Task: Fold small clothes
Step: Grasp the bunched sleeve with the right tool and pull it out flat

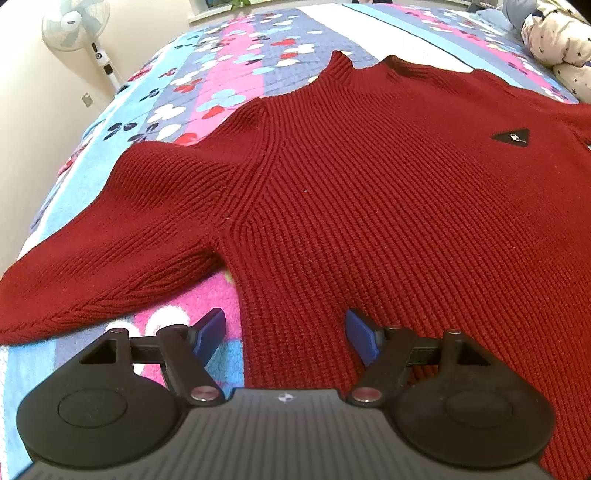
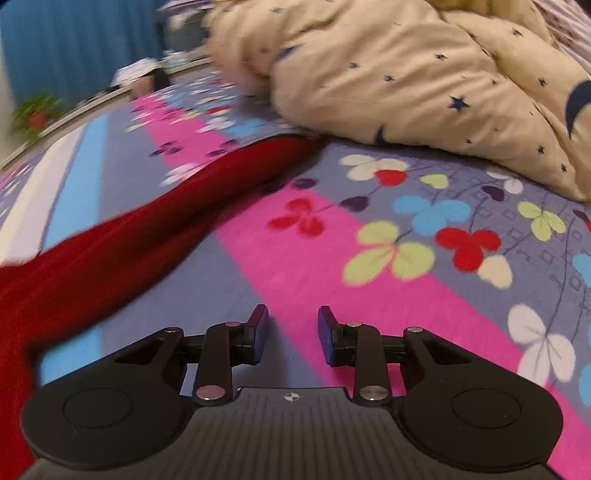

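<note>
One sweater (image 1: 351, 221), one duvet (image 2: 406, 74), one fan (image 1: 75, 24)

The left gripper (image 1: 286, 338) and right gripper (image 2: 293, 334) look alike: matte black ribbed housings, a small white cross-in-circle mark at centre, round black discs at either side, black linkage bars with silver pivot screws, blue finger pads (image 1: 360, 341).

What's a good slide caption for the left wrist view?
Open left tongs hover over the side edge of a red sweater spread flat on a flowery bedspread.

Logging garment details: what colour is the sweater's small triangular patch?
Black, on the dark red sweater; patch shows best in left wrist view.
</note>
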